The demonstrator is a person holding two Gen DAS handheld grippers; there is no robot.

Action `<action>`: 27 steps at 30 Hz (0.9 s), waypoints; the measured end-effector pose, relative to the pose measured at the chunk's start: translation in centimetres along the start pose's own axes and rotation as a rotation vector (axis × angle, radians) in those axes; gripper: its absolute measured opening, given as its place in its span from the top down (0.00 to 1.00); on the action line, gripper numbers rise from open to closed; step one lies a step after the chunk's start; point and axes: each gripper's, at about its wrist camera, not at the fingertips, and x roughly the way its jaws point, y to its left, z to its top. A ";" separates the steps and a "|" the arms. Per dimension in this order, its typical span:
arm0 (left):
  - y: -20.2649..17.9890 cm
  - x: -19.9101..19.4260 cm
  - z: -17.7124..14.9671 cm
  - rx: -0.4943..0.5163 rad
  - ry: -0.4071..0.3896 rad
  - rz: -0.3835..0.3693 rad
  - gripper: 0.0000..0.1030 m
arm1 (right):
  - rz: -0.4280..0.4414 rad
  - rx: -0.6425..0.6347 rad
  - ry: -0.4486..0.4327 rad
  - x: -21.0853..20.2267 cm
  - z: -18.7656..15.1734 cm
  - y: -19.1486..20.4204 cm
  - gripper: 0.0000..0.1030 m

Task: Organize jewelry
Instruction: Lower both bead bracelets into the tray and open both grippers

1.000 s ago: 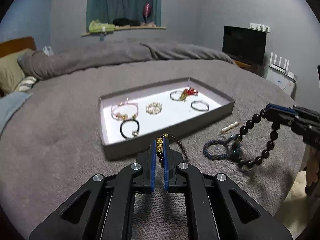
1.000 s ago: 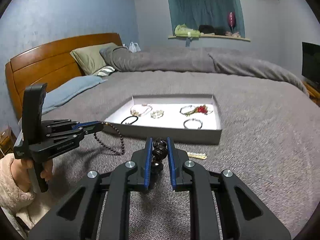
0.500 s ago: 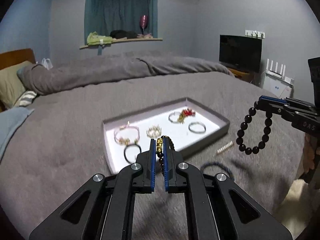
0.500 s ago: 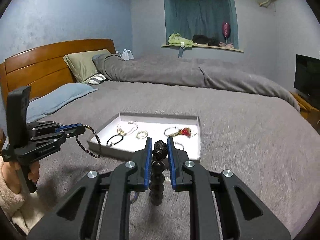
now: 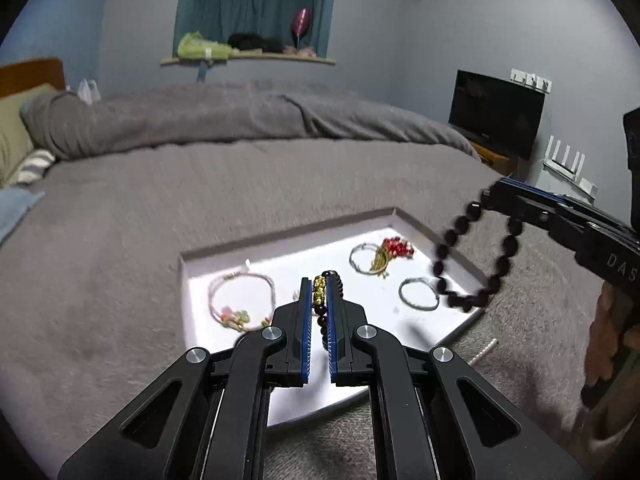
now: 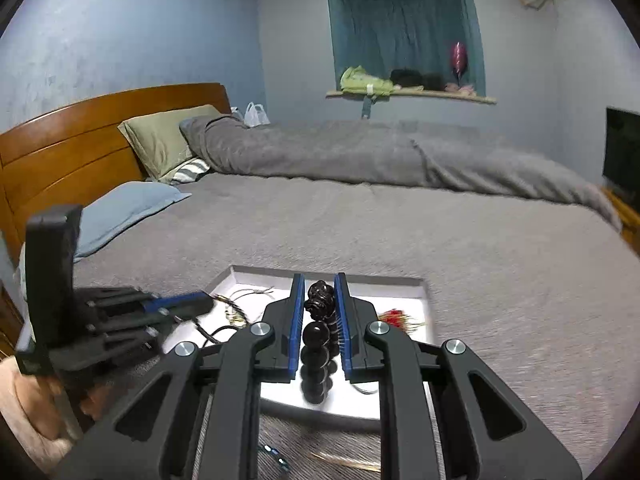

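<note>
My left gripper [image 5: 319, 280] is shut on a dark small-bead bracelet with a gold charm [image 5: 319, 295] and hangs over the near half of the white jewelry tray [image 5: 288, 240]. My right gripper [image 6: 319, 280] is shut on a black large-bead bracelet [image 6: 318, 336], which dangles as a loop [image 5: 472, 264] over the tray's right end. In the right wrist view the left gripper [image 6: 208, 302] comes in from the left above the tray [image 6: 428, 300]. A pink cord bracelet [image 5: 240, 300], a silver ring [image 5: 418, 300] and a bangle with red beads [image 5: 384, 254] lie in the tray.
The tray sits on a grey bedspread [image 5: 120, 240]. A blue bracelet [image 6: 272, 452] and a pale gold stick [image 5: 484, 350] lie on the bed in front of the tray. A rolled duvet [image 6: 360, 152], pillows and a wooden headboard [image 6: 80, 136] lie beyond; a TV [image 5: 496, 114] stands right.
Both grippers have moved forward and slightly up, from in front of the tray to over it, each carrying its bracelet. The black beads have left the bedspread and swing freely.
</note>
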 end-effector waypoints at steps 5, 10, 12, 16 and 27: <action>0.7 1.6 -1.3 0.007 0.046 -0.007 0.93 | 0.031 0.014 0.062 3.3 -1.3 0.2 0.85; 2.2 2.8 -2.2 -0.028 0.104 0.007 0.93 | 0.009 0.045 0.129 5.3 -2.7 -1.2 0.85; 2.6 3.2 -2.4 -0.036 0.123 0.015 0.93 | -0.002 0.065 0.150 5.7 -3.0 -1.9 0.85; 2.3 3.8 -2.7 -0.020 0.148 0.015 0.93 | 0.005 0.101 0.193 6.8 -3.9 -2.7 0.85; 2.1 4.5 -3.4 0.006 0.172 0.028 0.92 | 0.005 0.116 0.250 8.2 -5.2 -2.5 0.85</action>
